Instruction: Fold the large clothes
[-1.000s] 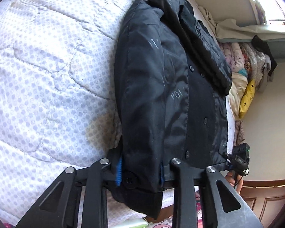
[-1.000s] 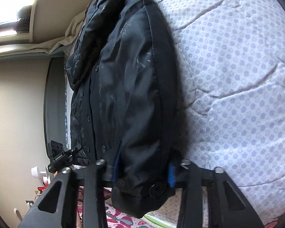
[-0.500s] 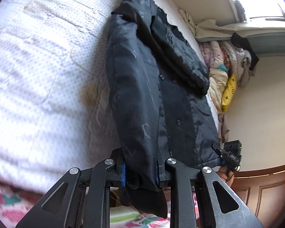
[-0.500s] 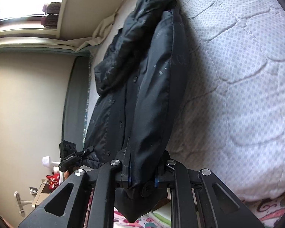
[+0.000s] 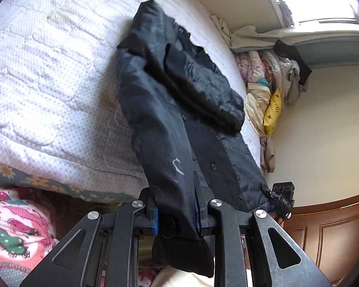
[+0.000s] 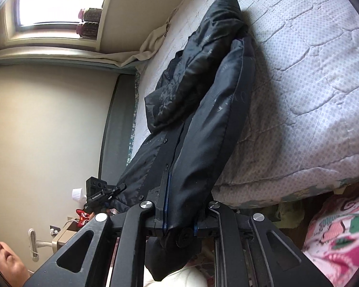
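- Left wrist view: my left gripper (image 5: 177, 217) was clamped on the bottom corner of the black coat (image 5: 170, 110), cloth bunched between the blue pads with a tail hanging below them at the bottom of the frame. The coat ran from there up the middle of the frame, its upper half lying on the white quilt (image 5: 47, 71), its hem lifted clear of the bed edge.
- I judged the coat padded and fairly heavy, soft with no stiffness, its shell slick; a corner grip could creep, so thick hems and seams seemed the safest places to hold.
- A sleeve lay folded across the chest, loose, and I expected it to slide if the coat tipped.
- At the right of the frame a pile of clothes (image 5: 268, 88) sat against the wall, well apart; the right gripper (image 5: 281, 202) showed small at the coat's other corner.
- Right wrist view: my right gripper (image 6: 179, 220) was pinched narrow on the opposite hem corner of the coat (image 6: 210, 110), fabric filling the gap and drooping beneath.
- The quilt (image 6: 311, 71) filled the right of the frame, bare and free for laying the fold.
- At lower left the left gripper (image 6: 100, 192) held its corner; a wall and window (image 6: 57, 2) lay beyond.
- Nothing stood between the hem and the collar.
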The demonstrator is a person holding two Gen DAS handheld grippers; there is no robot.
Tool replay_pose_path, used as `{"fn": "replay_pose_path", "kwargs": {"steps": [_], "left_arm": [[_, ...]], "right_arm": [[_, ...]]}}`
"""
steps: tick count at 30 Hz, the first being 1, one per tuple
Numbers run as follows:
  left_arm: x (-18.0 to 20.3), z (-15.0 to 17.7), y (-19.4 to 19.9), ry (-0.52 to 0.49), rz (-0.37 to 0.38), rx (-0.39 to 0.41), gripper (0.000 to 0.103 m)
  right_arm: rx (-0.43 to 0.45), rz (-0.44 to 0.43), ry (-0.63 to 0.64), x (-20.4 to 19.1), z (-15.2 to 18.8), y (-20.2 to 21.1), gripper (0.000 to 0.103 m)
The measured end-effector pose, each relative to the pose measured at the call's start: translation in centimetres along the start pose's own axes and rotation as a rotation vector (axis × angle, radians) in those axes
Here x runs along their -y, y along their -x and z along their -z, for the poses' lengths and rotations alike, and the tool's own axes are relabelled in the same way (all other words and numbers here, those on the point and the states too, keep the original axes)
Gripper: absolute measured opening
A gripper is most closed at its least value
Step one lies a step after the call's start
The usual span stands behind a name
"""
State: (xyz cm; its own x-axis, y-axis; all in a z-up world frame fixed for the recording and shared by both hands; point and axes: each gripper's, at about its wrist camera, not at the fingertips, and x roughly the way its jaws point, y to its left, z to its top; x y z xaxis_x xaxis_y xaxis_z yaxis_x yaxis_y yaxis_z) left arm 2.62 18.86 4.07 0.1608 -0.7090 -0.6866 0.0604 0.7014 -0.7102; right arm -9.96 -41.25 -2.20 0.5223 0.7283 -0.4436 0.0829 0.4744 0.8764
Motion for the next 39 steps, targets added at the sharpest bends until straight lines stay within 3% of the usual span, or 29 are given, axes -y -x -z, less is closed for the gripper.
{"fn": "replay_pose_path", "kwargs": {"steps": [7,13,18,27,32,37,39], "left_arm": [[2.5,-4.2,0.5,-0.017,0.037,0.05,0.025],[5.1,-10.3,-0.3,-0.022,0.042,0.098,0.025],[5.5,-16.0,-2.6,0.035,0.061,0.116,0.025],[1.9,-24.3,-8.7,0.167,0.045,0.129,0.028],[-0.2,-26.6,-11.9,0.218,0.014,0.099,0.032],[-0.1,-27.6,-12.6,0.178,-0.043,0.117,0.041],[0.1,-27.6,-12.8,0.175,-0.047,0.125,0.051]], "right_arm": [[0.058,-0.049,0.06,-1.9,-3.8,0.6,0.01],[0.096,-0.069,0.121,-5.5,-10.0,-1.3,0.01],[0.132,-0.067,0.108,-6.6,-15.7,-4.0,0.01],[0.166,0.038,-0.055,-2.6,-24.7,-10.1,0.01],[0.156,0.105,-0.107,0.2,-26.7,-13.8,0.01],[0.156,0.141,-0.147,2.3,-27.8,-15.7,0.01],[0.16,0.146,-0.153,2.5,-27.9,-15.9,0.013]]}}
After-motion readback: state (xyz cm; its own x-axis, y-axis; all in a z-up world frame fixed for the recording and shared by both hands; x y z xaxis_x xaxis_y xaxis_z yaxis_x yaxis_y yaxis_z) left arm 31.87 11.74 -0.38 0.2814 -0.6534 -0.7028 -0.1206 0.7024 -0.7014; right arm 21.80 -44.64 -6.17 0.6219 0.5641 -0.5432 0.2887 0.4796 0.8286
